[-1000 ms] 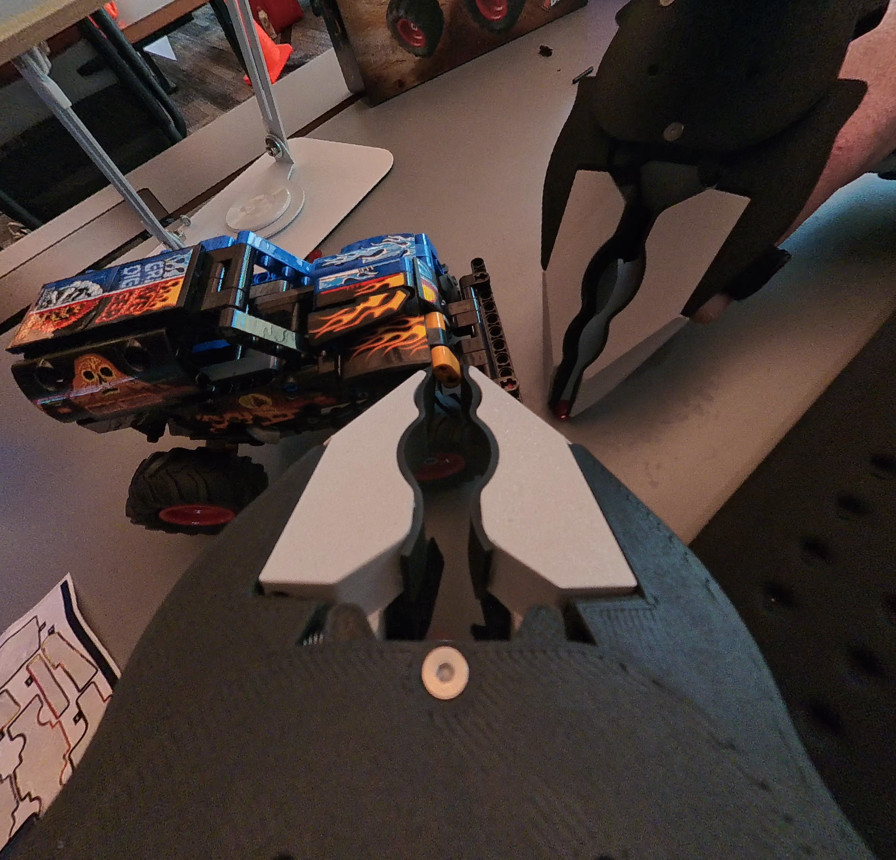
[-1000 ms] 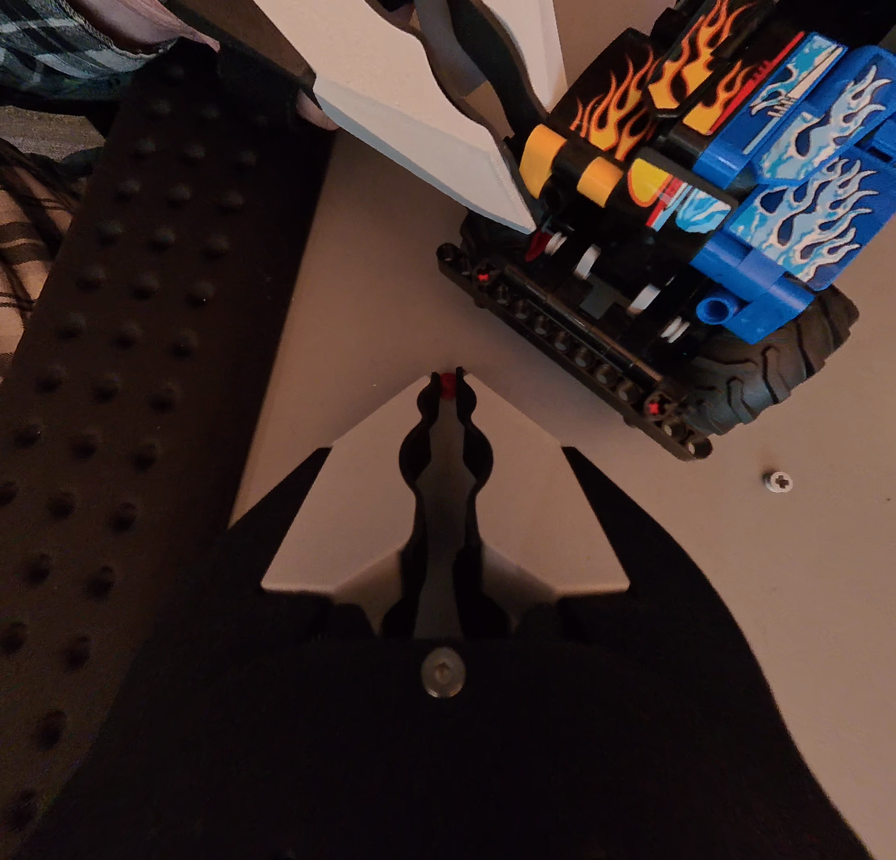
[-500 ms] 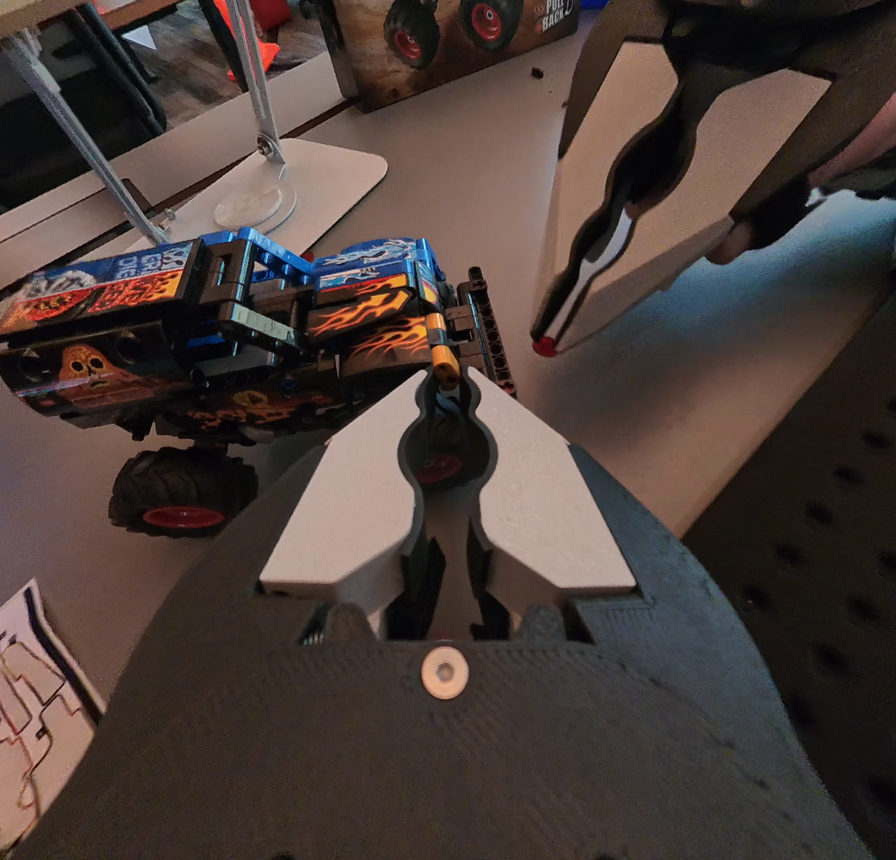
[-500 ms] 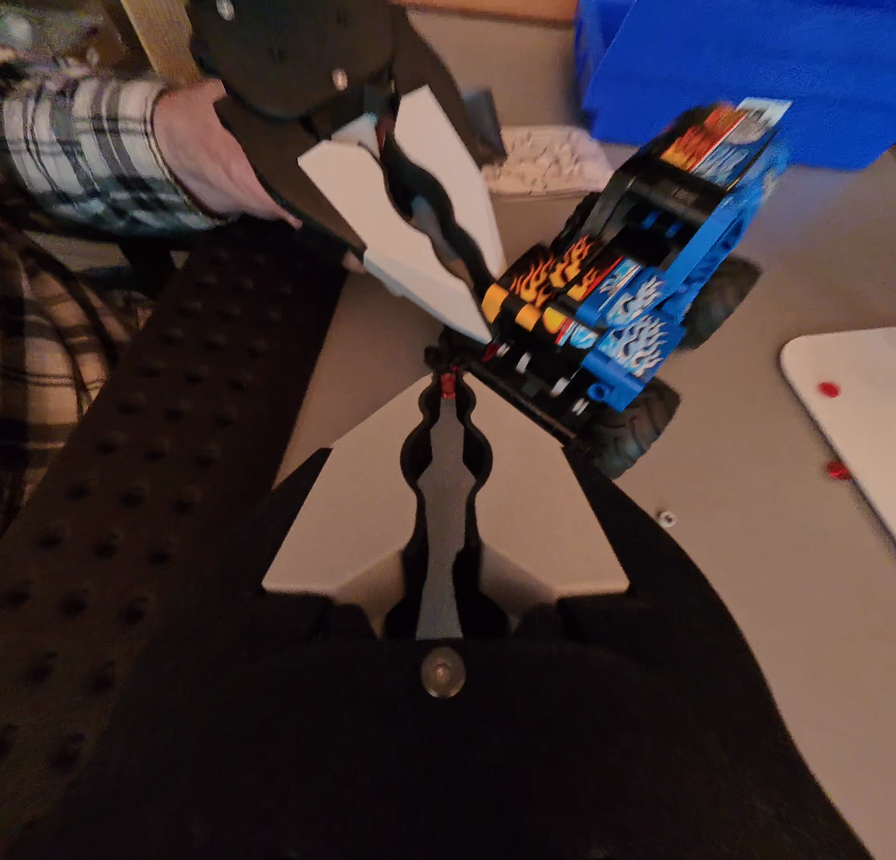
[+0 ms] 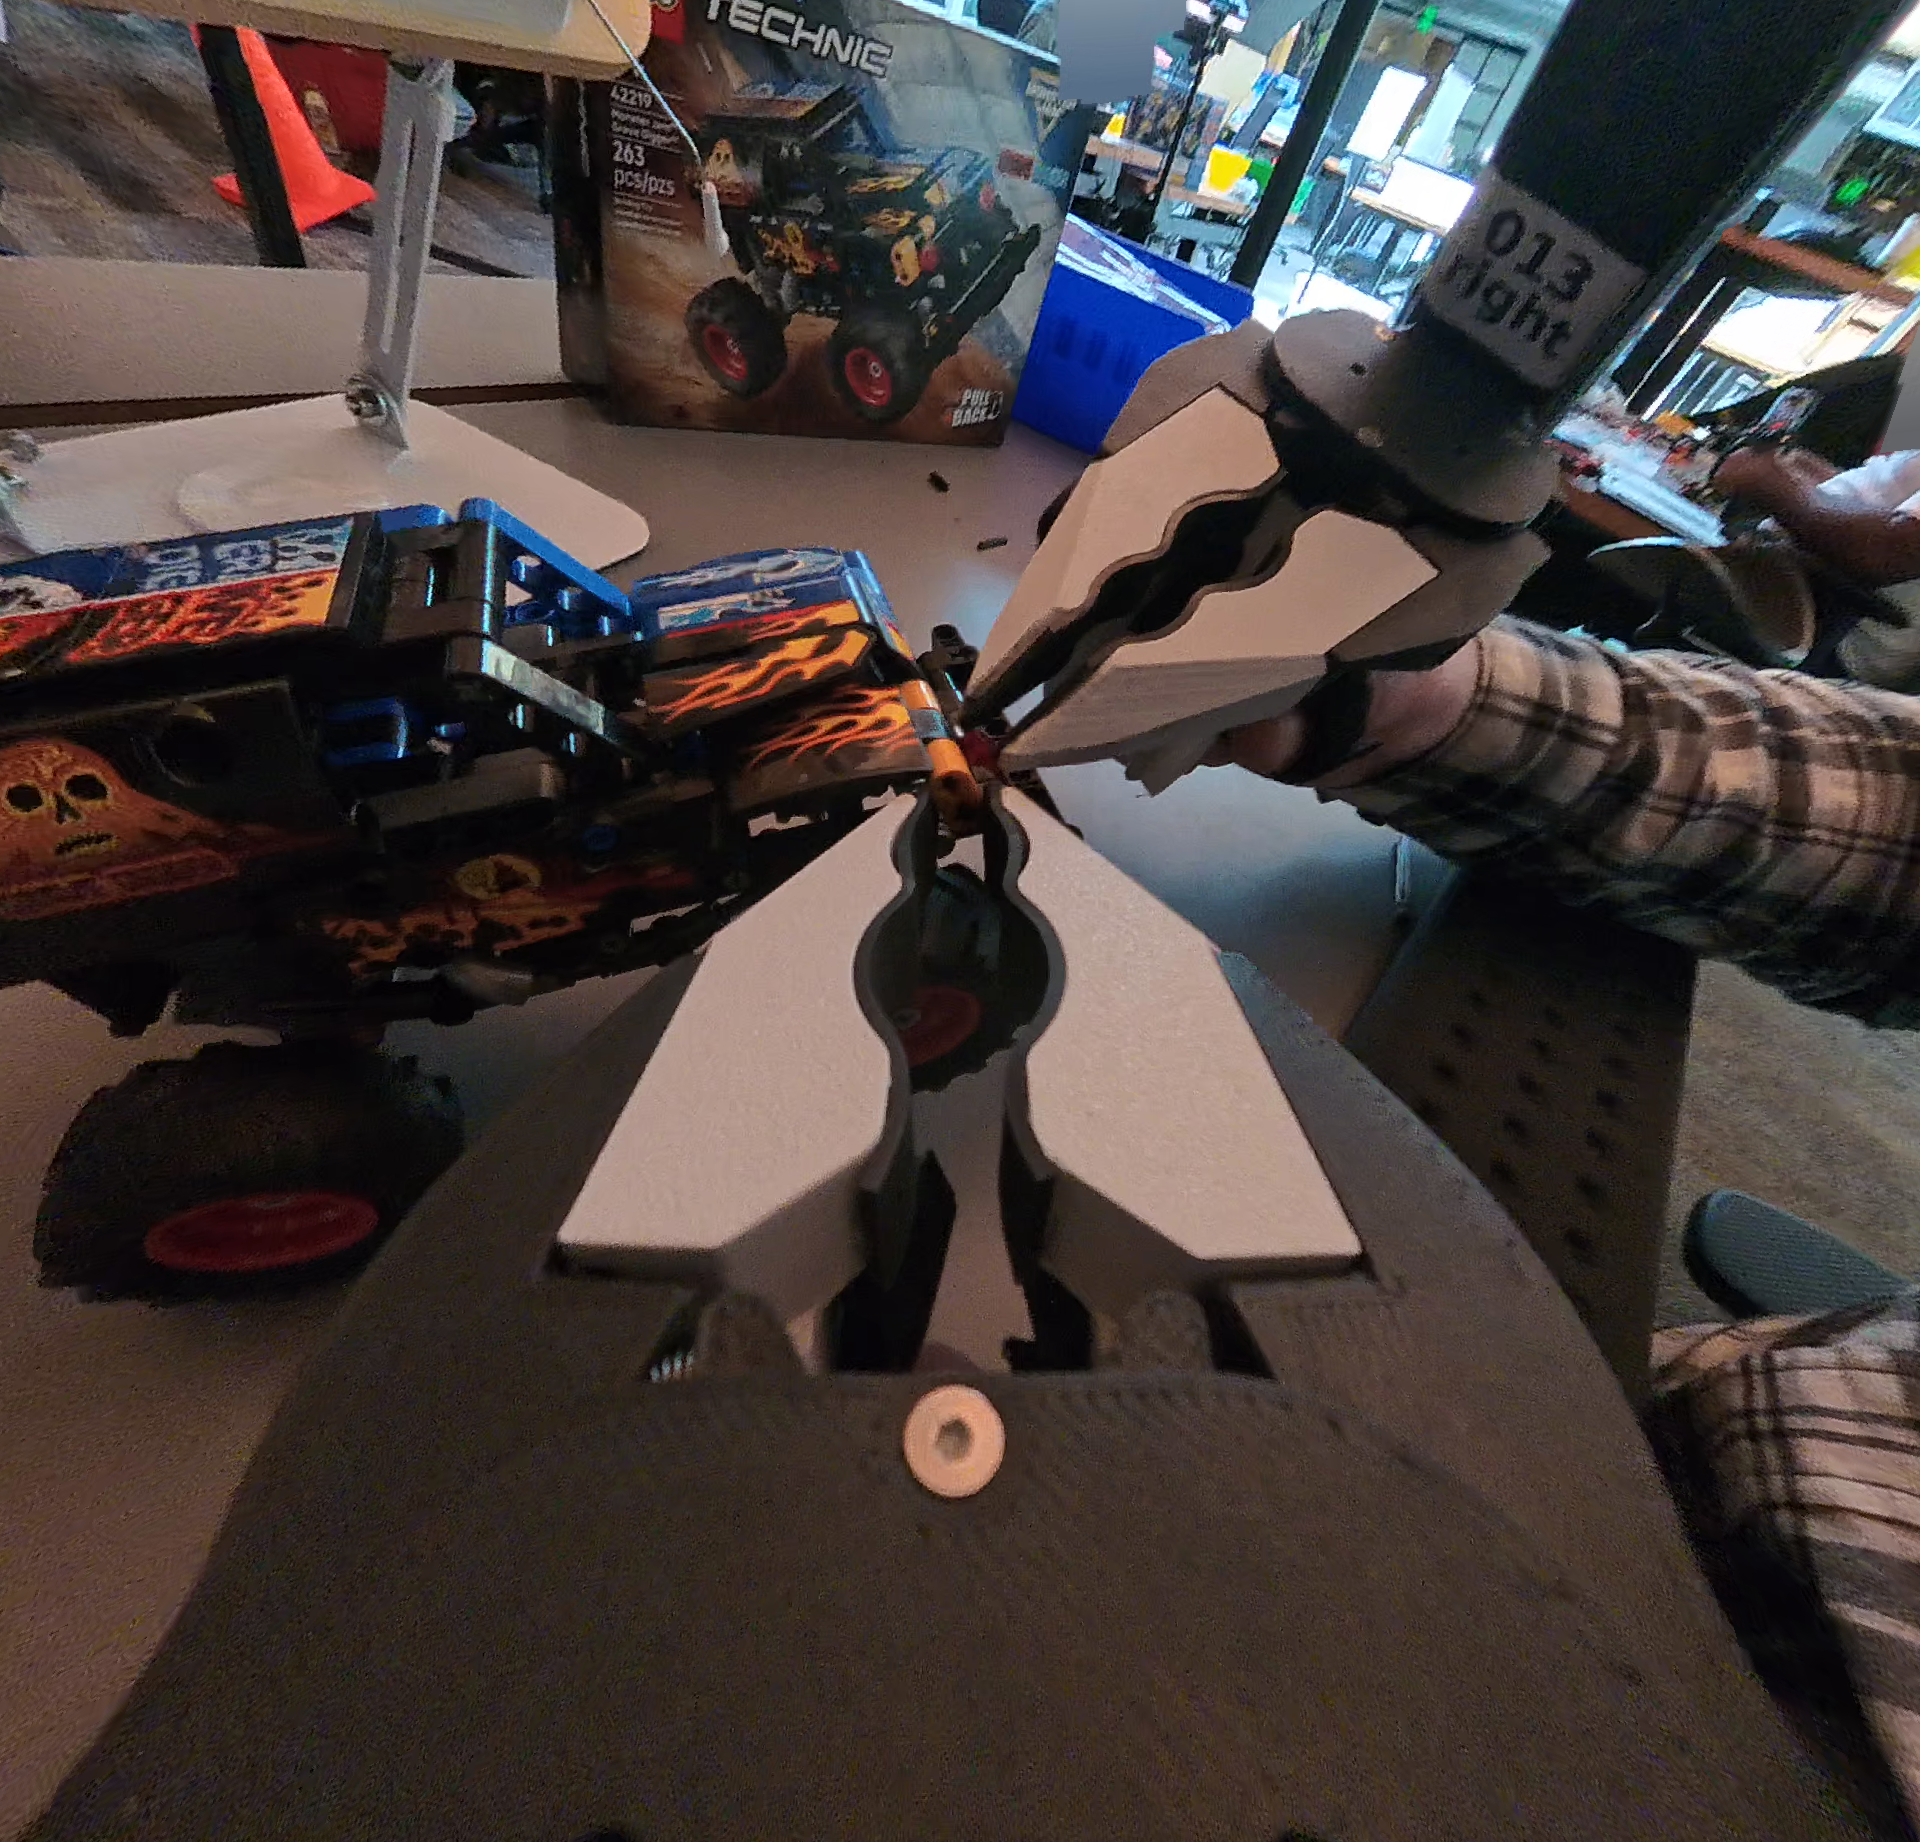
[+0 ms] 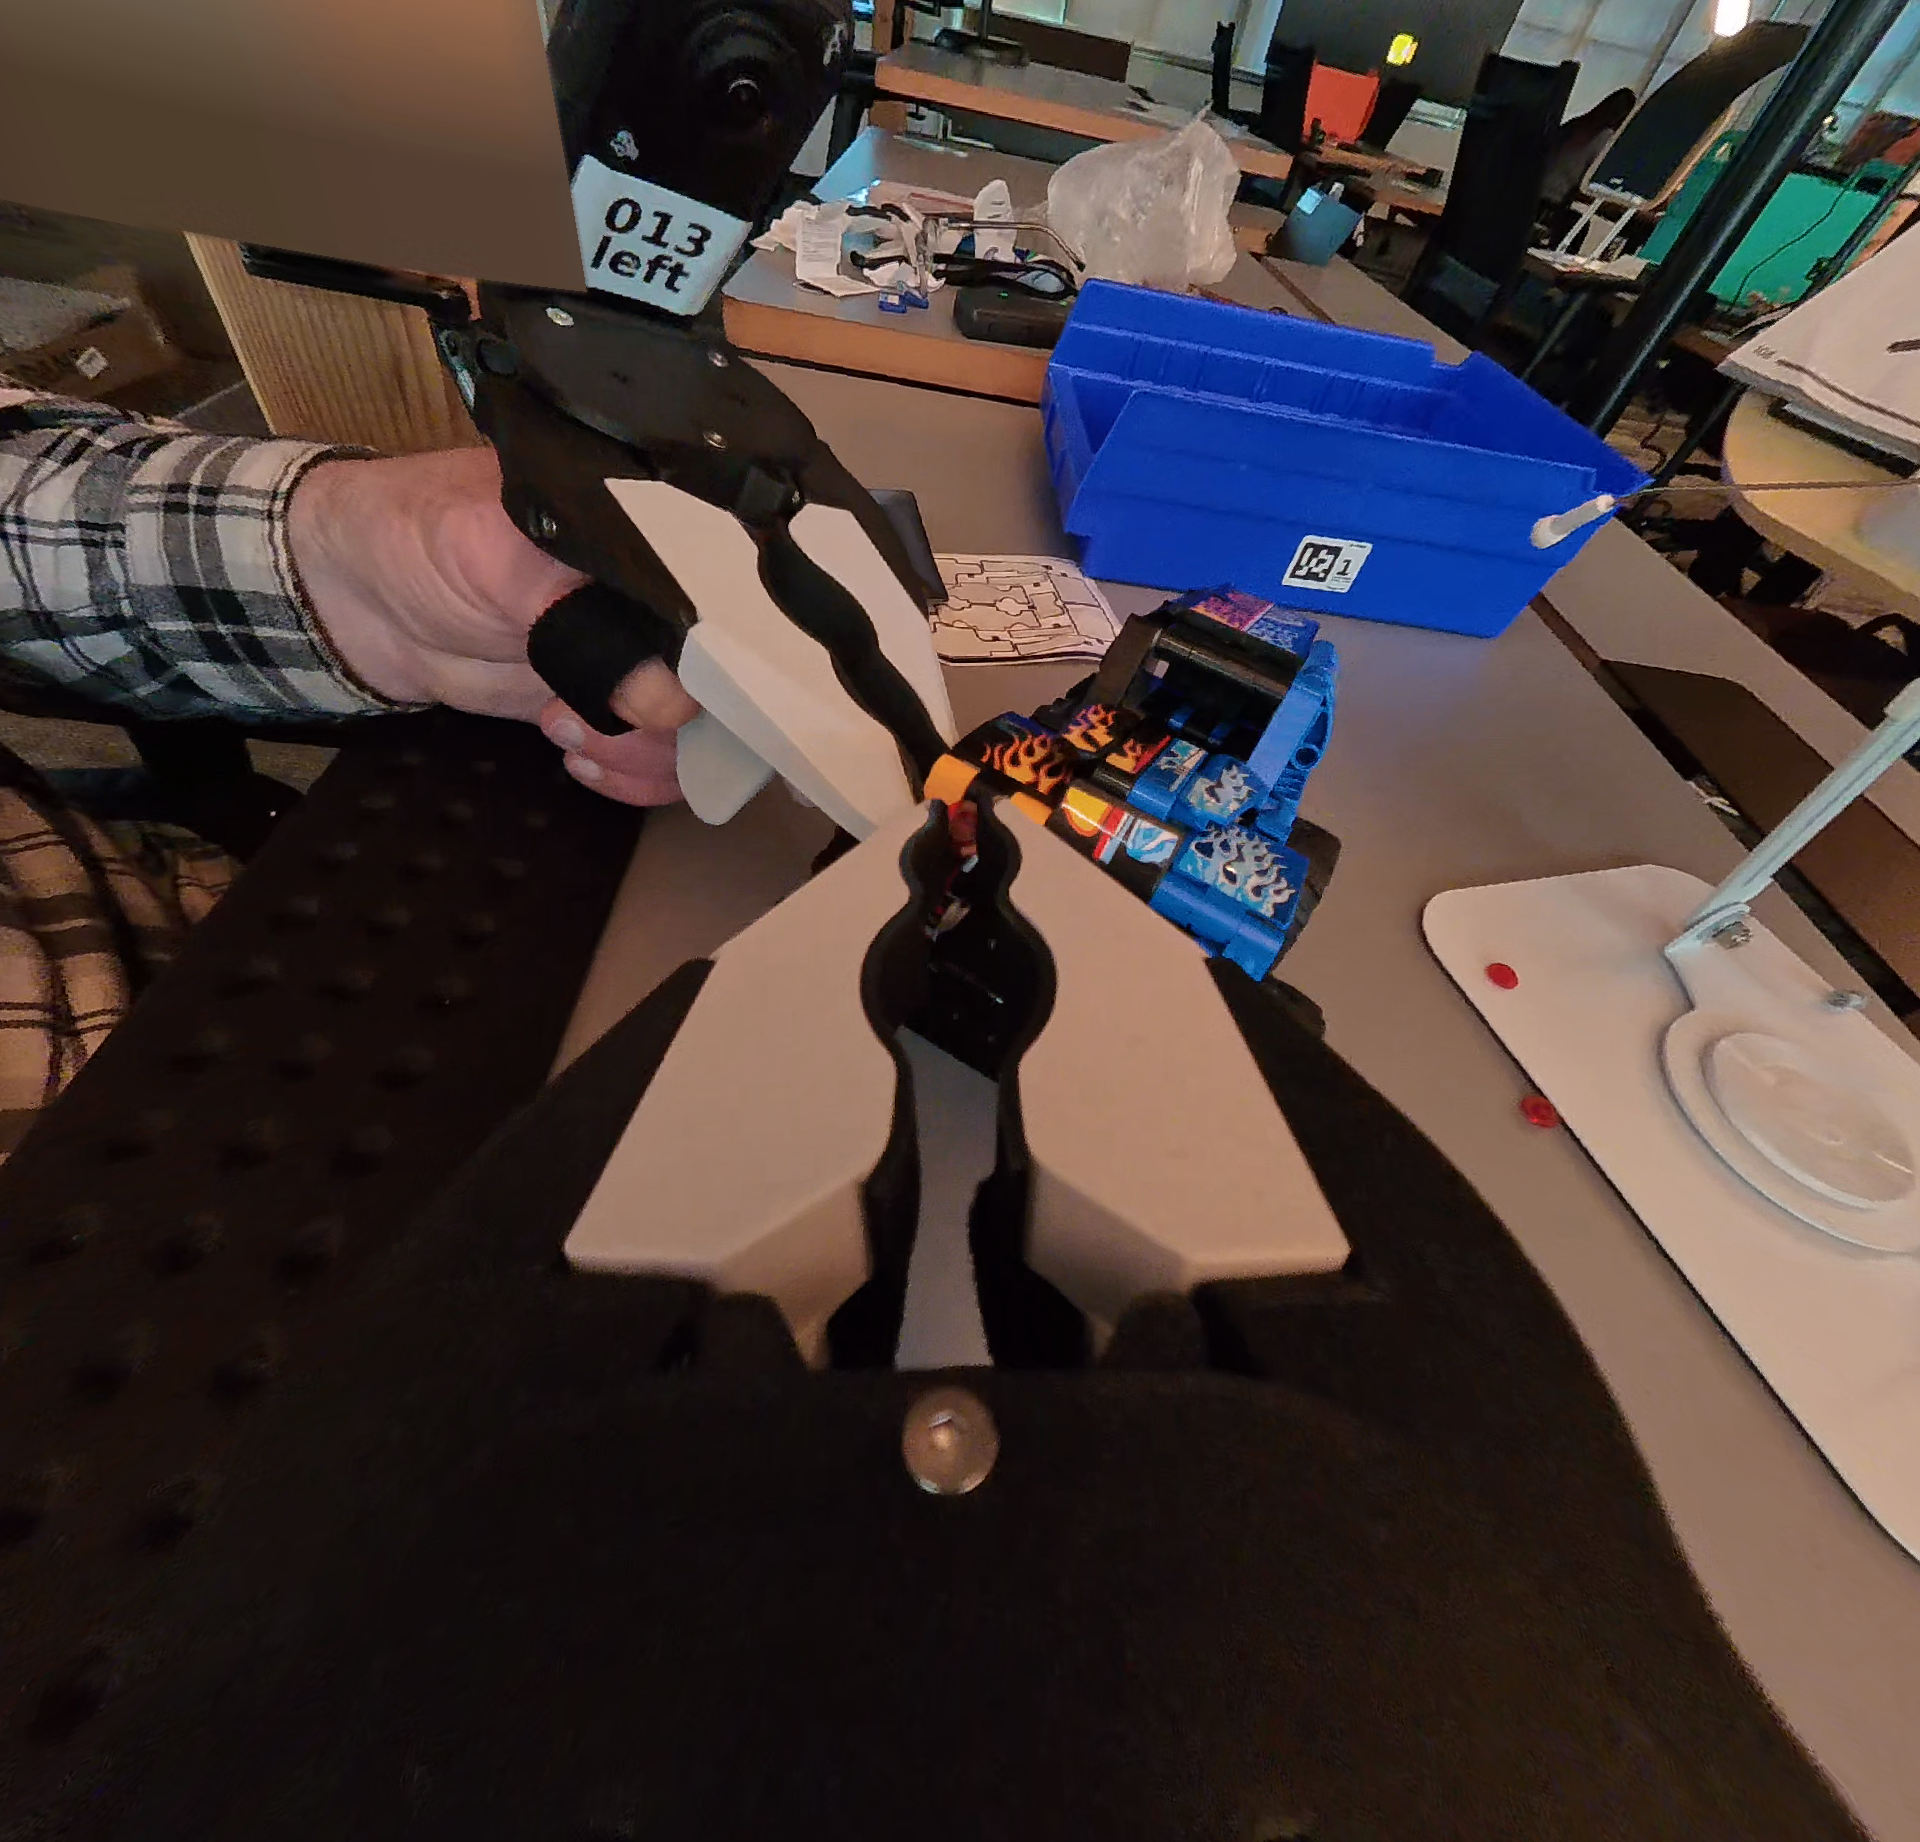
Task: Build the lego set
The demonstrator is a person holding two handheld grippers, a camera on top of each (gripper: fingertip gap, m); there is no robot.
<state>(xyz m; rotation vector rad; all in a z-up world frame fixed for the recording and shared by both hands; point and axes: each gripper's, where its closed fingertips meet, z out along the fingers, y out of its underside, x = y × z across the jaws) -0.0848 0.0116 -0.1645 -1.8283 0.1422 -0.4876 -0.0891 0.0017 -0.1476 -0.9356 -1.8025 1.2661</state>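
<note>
The left hand-held gripper [image 5: 954,805] is clamped on the front end of the blue-and-black flame-patterned brick-built monster truck [image 5: 436,743], tilted above the grey worktop [image 5: 810,488]. The right hand-held gripper [image 6: 961,821], pinching a small red peg [image 6: 964,824], meets that front end.

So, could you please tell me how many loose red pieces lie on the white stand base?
1 red piece lies on the white base near its edge; another red piece sits just off it on the table. Others may be hidden.
</note>
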